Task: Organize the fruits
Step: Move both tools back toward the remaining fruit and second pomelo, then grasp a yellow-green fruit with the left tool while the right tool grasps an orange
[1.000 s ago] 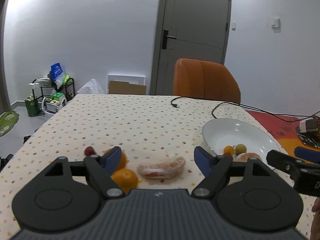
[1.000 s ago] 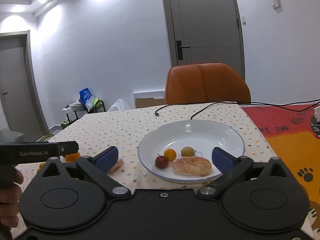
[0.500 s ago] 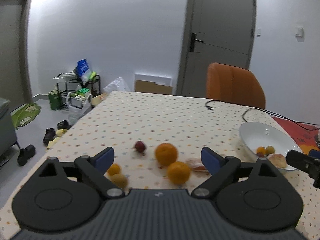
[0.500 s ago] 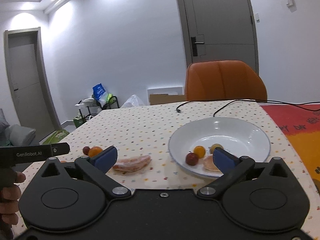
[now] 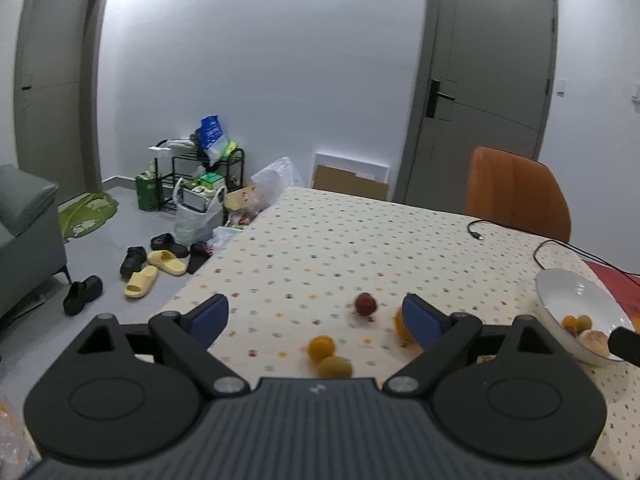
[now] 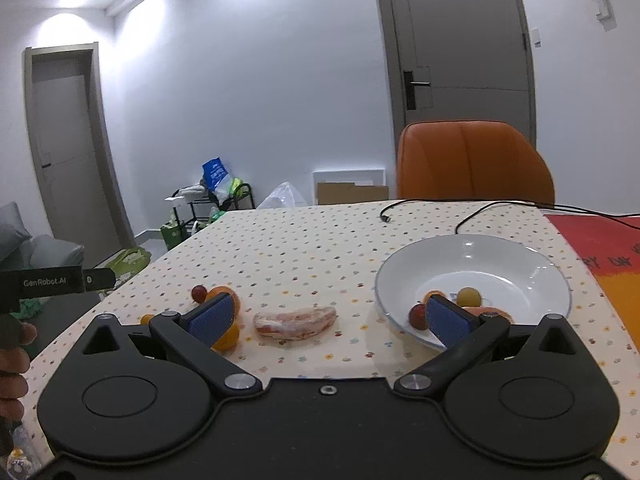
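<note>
Between the spread, empty blue-padded fingers of the left gripper [image 5: 316,316]: small round orange fruit [image 5: 321,347] touching a greenish-yellow one [image 5: 334,367], dark red fruit [image 5: 365,304] beyond, all on the dotted tablecloth [image 5: 320,240]. Ahead of the right gripper [image 6: 328,318], likewise wide apart and empty: peeled pink citrus segment [image 6: 295,321]; to its right, white ceramic bowl [image 6: 520,268] with several small fruits.

"GenRobot.AI" on left hand-held gripper [image 6: 56,281]; red mat lettering unreadable

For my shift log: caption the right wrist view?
Open right gripper faces peeled citrus segment on dotted tablecloth, beside white bowl holding small fruits.
</note>
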Available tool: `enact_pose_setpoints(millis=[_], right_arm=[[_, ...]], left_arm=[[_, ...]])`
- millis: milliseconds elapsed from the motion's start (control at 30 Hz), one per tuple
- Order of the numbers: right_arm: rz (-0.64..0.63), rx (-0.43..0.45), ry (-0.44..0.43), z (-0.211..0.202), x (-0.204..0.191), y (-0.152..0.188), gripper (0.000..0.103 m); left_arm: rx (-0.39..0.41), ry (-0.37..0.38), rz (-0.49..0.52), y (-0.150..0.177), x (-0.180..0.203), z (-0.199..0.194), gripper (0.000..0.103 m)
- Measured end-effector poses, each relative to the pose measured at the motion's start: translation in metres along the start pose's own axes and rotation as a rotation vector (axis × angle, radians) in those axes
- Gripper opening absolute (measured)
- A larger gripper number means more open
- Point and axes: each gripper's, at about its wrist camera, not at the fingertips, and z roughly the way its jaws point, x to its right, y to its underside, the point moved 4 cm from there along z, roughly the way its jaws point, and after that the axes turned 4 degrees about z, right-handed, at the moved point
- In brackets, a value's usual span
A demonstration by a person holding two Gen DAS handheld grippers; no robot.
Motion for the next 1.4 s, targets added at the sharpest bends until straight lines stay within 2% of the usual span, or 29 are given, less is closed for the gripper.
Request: enact_pose_setpoints(millis=[633,833,1333,1400], right_arm=[[-0.040,-0.051,-0.049,0.019,-0.023,0.011,0.103],[-0.040,-0.061,-0.058,0.028,-0.026,0.014,0.103],[-0.098,-0.148,-0.116,0.066,-0.045,0.023,0.086],[-0.107,-0.153,-0.125,0.069,-0.047,0.023,0.085]], left_arm=[[-0.008,-0.054,-0.055,0.007,-0.037,0.009,0.092],[-0.034,-0.036,-0.055,0.014,-0.035,0.017,0.091],[-0.079,0.019,-0.061,0.035,-0.014,0.029,0.086],[-0.084,0.024,-0.063,0.037,-0.011,0.031,0.082]])
